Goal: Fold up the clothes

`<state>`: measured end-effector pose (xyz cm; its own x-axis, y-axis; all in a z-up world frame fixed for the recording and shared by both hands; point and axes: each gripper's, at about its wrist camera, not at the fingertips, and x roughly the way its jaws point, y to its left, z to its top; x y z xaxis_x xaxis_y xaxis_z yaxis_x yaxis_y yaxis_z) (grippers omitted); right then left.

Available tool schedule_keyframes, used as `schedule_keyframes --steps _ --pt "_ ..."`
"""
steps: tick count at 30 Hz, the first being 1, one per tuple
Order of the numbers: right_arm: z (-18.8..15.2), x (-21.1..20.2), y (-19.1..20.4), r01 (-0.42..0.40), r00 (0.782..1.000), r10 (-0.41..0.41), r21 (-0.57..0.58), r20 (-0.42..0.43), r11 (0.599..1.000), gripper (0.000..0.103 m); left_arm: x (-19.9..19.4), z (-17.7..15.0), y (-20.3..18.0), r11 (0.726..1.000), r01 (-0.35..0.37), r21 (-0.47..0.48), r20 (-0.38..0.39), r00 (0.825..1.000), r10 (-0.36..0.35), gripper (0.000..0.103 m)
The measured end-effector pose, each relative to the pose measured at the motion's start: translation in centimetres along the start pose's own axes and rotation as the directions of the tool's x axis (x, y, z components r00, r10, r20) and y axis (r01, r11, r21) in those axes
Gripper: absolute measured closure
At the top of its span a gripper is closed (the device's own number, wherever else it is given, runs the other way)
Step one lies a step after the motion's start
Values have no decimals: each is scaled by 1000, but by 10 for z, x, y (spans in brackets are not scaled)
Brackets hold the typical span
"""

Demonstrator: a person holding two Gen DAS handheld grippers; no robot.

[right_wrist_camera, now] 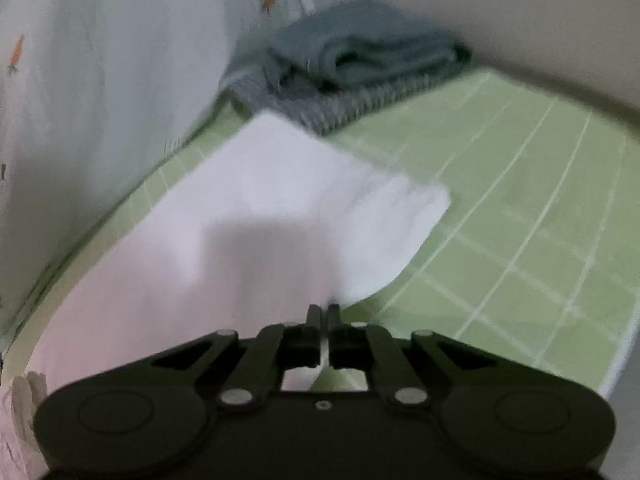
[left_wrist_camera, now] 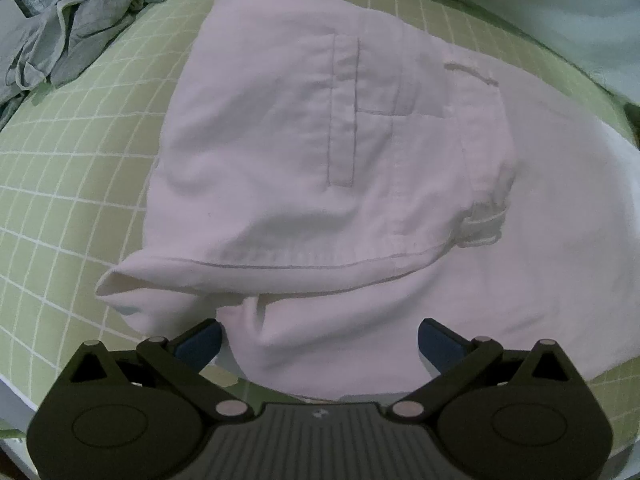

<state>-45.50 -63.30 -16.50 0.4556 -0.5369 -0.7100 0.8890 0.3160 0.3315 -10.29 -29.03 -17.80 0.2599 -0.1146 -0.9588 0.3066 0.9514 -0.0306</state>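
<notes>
Left gripper [left_wrist_camera: 319, 340]: jaws apart over white cotton shorts [left_wrist_camera: 328, 152].
Right gripper [right_wrist_camera: 324, 312]: clamped on shorts' edge.
Surface: green grid-lined mat [right_wrist_camera: 520, 216].

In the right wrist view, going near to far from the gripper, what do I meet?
Shut right gripper pinching the white cloth garment → grey ribbed knit fabric → folded dark teal-grey towel stacked on it.

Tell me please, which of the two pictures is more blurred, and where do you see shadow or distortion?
The right wrist view is more blurred: the folded grey clothes and the white garment are smeared, with a soft shadow on the garment. The left wrist view is sharper, seams on the white trousers readable; fisheye bends the green grid sheet lines; both are dim.
</notes>
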Motion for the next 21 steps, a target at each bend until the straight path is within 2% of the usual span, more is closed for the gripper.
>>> schedule_keyframes --steps 2,4,6,7,8,9,10,11,16,21 --pt "-3 0 -1 84 996 -84 -44 -1 996 103 1 1 3 1000 1 -17 0 1000 -1 0" --pt "-5 5 -8 175 984 -177 -83 -24 981 103 3 3 6 999 -4 -38 -4 1000 4 0" --pt "1 3 -21 177 984 -178 -51 -27 983 101 3 5 8 998 -6 -56 -4 1000 6 0" --pt "6 1 -24 174 985 -174 -43 -13 984 93 3 6 8 998 -6 -63 -4 1000 6 0" --pt "11 -1 -27 170 985 -170 -35 2 985 70 3 7 6 997 -8 -71 -7 1000 7 0" --pt "17 -1 -29 163 987 -162 -35 15 986 55 5 9 4 997 -12 -76 -15 1000 11 0" --pt "24 4 -28 144 989 -143 -60 23 988 32 7 11 3 997 -18 -77 -25 1000 16 0" --pt "32 9 -27 125 992 -123 -86 30 988 25 10 13 1 997 -23 -79 -35 999 21 0" --pt "56 45 -7 61 998 -62 -227 0 972 9 23 22 -11 996 -73 -60 -85 994 68 0" --pt "78 89 18 8 999 -24 -374 -38 927 3 35 30 -19 992 -106 -75 -133 987 95 0"
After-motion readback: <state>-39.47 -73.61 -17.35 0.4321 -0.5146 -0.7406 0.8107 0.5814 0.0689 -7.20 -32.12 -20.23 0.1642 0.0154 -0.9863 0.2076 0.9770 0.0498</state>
